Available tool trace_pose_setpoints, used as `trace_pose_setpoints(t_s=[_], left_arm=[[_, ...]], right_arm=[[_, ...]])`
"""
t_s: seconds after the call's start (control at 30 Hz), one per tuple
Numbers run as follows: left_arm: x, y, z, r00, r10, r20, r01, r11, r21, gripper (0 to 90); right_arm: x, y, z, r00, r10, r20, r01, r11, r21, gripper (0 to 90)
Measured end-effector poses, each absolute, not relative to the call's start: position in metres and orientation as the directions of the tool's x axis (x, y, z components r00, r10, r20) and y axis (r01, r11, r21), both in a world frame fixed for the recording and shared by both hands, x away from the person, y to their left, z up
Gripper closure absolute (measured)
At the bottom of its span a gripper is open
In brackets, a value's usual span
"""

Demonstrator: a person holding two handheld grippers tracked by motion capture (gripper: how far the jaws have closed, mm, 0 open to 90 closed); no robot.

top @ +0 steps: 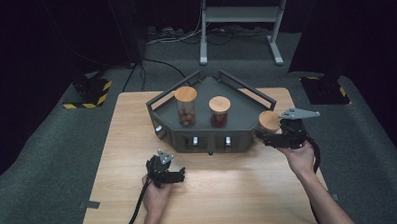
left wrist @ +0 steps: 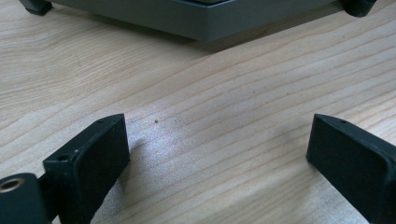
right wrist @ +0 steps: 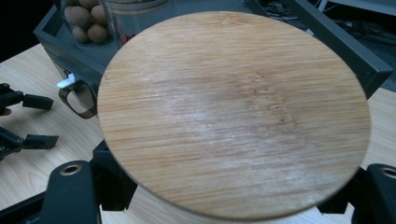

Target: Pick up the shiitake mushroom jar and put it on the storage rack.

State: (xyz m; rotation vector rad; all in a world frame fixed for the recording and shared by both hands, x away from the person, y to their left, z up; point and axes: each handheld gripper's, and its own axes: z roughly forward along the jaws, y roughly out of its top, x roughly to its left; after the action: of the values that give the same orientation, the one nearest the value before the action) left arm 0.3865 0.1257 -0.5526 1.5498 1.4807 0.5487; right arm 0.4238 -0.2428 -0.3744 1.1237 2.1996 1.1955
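Nearest the person, the left hand (top: 157, 196) lies low on the wooden table (top: 239, 200), forearm coming straight up from the bottom edge of the high view, wrist flat, with the left gripper (top: 176, 175) pointing level toward the right and a little forward. In the left gripper view its two black jaws stand spread wide apart with only bare wood grain between them, and the grey tray (left wrist: 196, 18) sits just ahead of their tips. Farther out and to the right, the right forearm angles in from the lower right corner, the right hand (top: 298, 156) raised with the palm under the right gripper (top: 267, 135), which points left toward the tray's right corner. Its jaws are pinched on a jar with a round bamboo lid (right wrist: 233, 112); the jar hangs between the jaws just outside the tray's right wall, the lid facing up. Beyond that gripper, inside the tray, stand a tall jar of brown balls (top: 186, 106) and a shorter jar of dark red contents (top: 219, 112), near each other.
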Motion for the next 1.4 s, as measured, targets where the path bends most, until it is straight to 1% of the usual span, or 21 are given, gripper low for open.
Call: trace_pose_setpoints(t_s=[1.4], left_arm=[[0.386,0.126,-0.553,0.186,0.948,-0.258,0.551,0.117,0.826,5.9]], right_arm=[[0.441,-0.232,-0.359,-0.605,0.794,0.049,0.464,0.302,0.833,25.2]])
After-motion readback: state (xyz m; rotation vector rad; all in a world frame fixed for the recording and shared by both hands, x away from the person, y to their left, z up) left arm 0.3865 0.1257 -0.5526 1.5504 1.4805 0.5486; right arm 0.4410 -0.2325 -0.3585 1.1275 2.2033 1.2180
